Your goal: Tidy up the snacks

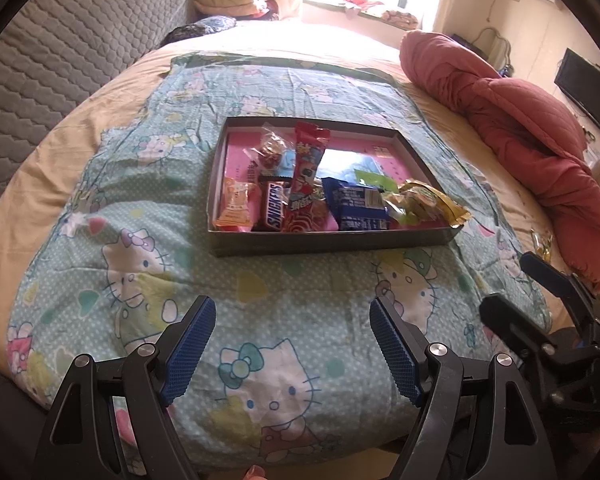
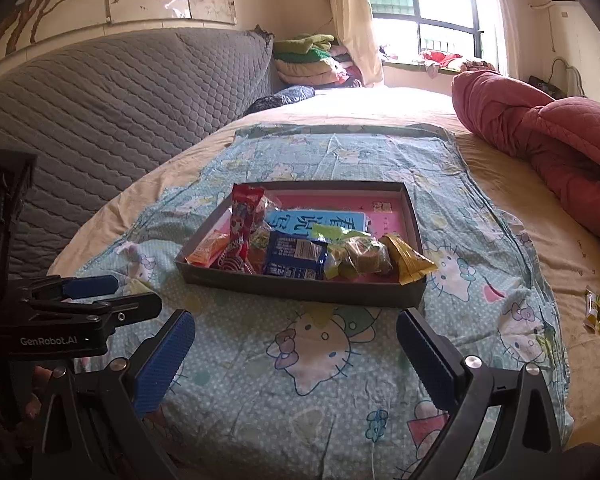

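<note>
Snacks [image 1: 324, 196] overlapping, tray [image 1: 332, 242] floor mostly hidden

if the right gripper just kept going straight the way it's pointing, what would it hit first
Most likely the cartoon-cat blanket, just short of the snack box. The right gripper points down at the bed with open, empty jaws, and nothing stands between. Depth is unclear, so it could reach the box's near wall instead.

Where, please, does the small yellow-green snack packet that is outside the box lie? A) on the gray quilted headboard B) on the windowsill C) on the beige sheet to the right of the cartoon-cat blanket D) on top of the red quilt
C: in the right wrist view the small yellow-green snack packet lies on the beige sheet, beyond the cartoon-cat blanket edge, away from the box.
</note>
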